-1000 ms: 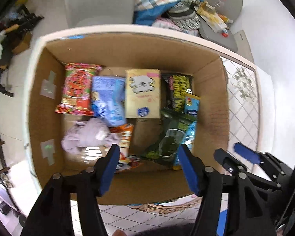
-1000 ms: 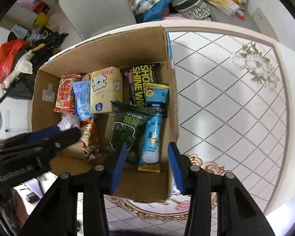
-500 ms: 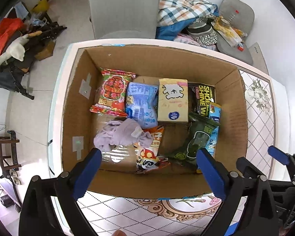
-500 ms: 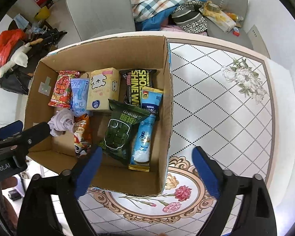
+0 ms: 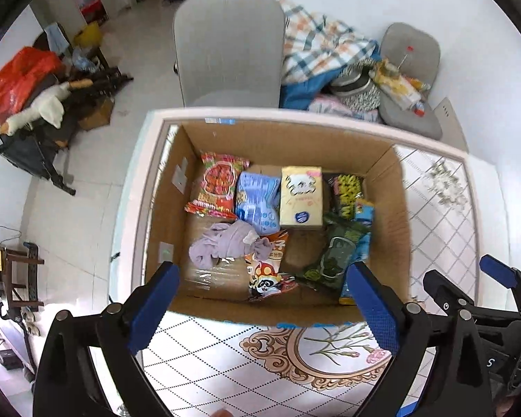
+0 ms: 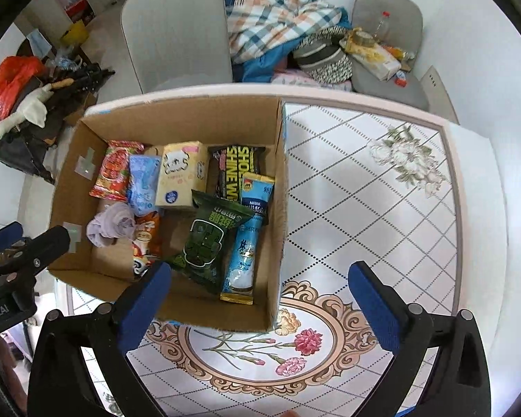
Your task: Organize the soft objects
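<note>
An open cardboard box (image 5: 396, 208) (image 6: 278, 187) stands on the patterned table. Inside lie a crumpled lilac cloth (image 5: 222, 243) (image 6: 113, 226), a red snack bag (image 5: 218, 184), a blue pack (image 5: 257, 198), a yellow tissue box (image 5: 300, 198) (image 6: 180, 173), a dark green pouch (image 5: 333, 253) (image 6: 208, 239), a light blue tube pack (image 6: 248, 243) and a black bag (image 6: 239, 166). My left gripper (image 5: 264, 309) is open and empty, above the box's near edge. My right gripper (image 6: 260, 307) is open and empty, over the box's near right corner.
The table (image 6: 382, 208) has a tiled flower pattern to the right of the box. Behind it stand a grey chair (image 5: 229, 41) and a second chair (image 6: 389, 34) with clothes and clutter (image 6: 278, 24). Bags and junk lie on the floor at left (image 5: 24, 80).
Both grippers have opened wide and drawn back and up from the box. The box now looks smaller and more of the table and room shows.
</note>
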`<state>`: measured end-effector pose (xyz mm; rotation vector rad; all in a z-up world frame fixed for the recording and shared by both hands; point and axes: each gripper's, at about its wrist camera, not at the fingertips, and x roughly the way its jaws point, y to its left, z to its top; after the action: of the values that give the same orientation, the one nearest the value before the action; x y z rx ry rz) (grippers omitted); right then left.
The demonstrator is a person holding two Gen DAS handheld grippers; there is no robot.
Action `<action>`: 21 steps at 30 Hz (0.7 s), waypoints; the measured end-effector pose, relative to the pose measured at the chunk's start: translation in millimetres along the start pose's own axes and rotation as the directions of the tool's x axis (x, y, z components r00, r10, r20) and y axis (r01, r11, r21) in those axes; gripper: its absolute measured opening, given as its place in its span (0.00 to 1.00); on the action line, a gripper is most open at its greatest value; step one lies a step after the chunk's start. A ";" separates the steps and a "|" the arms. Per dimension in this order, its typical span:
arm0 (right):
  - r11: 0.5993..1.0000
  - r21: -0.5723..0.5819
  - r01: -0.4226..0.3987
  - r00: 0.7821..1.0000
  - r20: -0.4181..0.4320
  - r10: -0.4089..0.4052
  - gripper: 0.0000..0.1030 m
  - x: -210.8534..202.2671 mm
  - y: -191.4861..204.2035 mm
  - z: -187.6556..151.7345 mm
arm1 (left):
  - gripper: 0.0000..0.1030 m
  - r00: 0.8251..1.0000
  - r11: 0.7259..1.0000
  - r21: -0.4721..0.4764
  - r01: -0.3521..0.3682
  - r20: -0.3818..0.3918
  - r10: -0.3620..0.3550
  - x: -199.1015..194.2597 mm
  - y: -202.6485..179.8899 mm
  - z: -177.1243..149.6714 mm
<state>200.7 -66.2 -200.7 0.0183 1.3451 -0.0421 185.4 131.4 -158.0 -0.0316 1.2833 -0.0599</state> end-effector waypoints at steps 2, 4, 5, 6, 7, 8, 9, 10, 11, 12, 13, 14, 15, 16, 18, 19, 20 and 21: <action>1.000 0.007 -0.015 0.999 0.037 0.015 1.00 -23.7 -3.1 -7.5 | 0.96 0.999 1.000 -0.001 0.005 0.031 -0.005 -23.4 -2.4 -6.8; 1.000 0.007 -0.024 0.997 0.073 0.023 1.00 -47.6 -5.9 -16.3 | 0.96 0.998 1.000 -0.003 0.014 0.057 -0.014 -43.0 -3.9 -12.3; 1.000 0.006 -0.025 0.996 0.086 0.024 1.00 -56.3 -6.9 -20.0 | 0.96 0.997 1.000 -0.003 0.020 0.076 -0.020 -57.5 -4.9 -16.6; 1.000 0.007 -0.028 0.994 0.105 0.027 1.00 -69.9 -8.9 -25.4 | 0.96 0.995 1.000 0.000 0.024 0.095 -0.024 -67.7 -6.6 -19.5; 0.999 0.007 -0.031 0.992 0.119 0.030 1.00 -80.4 -10.1 -29.6 | 0.96 0.994 1.000 0.003 0.021 0.111 -0.021 -77.6 -8.1 -22.4; 1.000 0.005 -0.031 0.990 0.139 0.030 1.00 -92.5 -11.6 -34.9 | 0.96 0.992 1.000 0.007 0.011 0.128 -0.012 -89.7 -9.4 -26.4; 1.000 0.005 -0.026 0.986 0.163 0.025 1.00 -105.7 -13.7 -41.3 | 0.96 0.990 1.000 0.010 0.008 0.139 -0.009 -96.3 -9.5 -29.3; 1.000 0.006 -0.025 0.982 0.186 0.024 1.00 -118.4 -16.0 -48.0 | 0.96 0.987 1.000 0.014 0.004 0.158 -0.006 -107.1 -10.2 -34.0; 1.000 0.005 -0.026 0.979 0.202 0.025 1.00 -128.2 -16.7 -52.5 | 0.96 0.985 1.000 0.017 -0.002 0.170 -0.001 -117.1 -10.8 -38.6; 1.000 0.005 -0.024 0.976 0.216 0.023 1.00 -137.3 -18.0 -57.6 | 0.96 0.984 1.000 0.017 -0.004 0.178 0.001 -124.4 -10.7 -42.6; 1.000 0.005 -0.021 0.974 0.225 0.019 1.00 -144.8 -18.5 -61.8 | 0.96 0.983 1.000 0.017 -0.002 0.185 -0.001 -131.3 -11.1 -46.6; 1.000 0.005 -0.026 0.972 0.234 0.024 1.00 -155.6 -20.4 -68.5 | 0.96 0.981 1.000 0.018 -0.002 0.192 -0.002 -138.6 -11.8 -51.3; 0.999 0.006 -0.034 0.970 0.240 0.032 1.00 -162.9 -21.9 -72.6 | 0.96 0.981 1.000 0.018 -0.004 0.195 0.000 -143.1 -12.6 -54.7; 0.999 0.006 -0.038 0.968 0.249 0.035 1.00 -172.4 -23.2 -77.9 | 0.96 0.981 1.000 0.021 -0.003 0.196 -0.001 -148.8 -14.2 -59.0; 0.999 0.002 -0.035 0.964 0.266 0.034 1.00 -187.8 -24.0 -85.9 | 0.96 0.980 1.000 0.026 -0.003 0.200 -0.002 -157.7 -16.7 -66.8; 1.000 -0.004 -0.031 0.960 0.277 0.031 1.00 -196.7 -23.5 -90.8 | 0.96 0.980 1.000 0.027 -0.005 0.201 0.000 -161.0 -17.9 -70.0; 1.000 -0.009 -0.026 0.958 0.286 0.027 1.00 -204.1 -22.0 -95.3 | 0.96 0.979 1.000 0.027 -0.003 0.203 -0.003 -163.2 -19.0 -73.1; 1.000 -0.015 -0.022 0.956 0.294 0.026 1.00 -210.0 -21.1 -98.1 | 0.96 0.979 1.000 0.027 0.002 0.205 -0.007 -166.7 -19.7 -76.1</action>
<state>57.5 -79.4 -17.8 0.0180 1.0469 -0.0155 64.8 122.9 -18.8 -0.0178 1.0763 -0.0757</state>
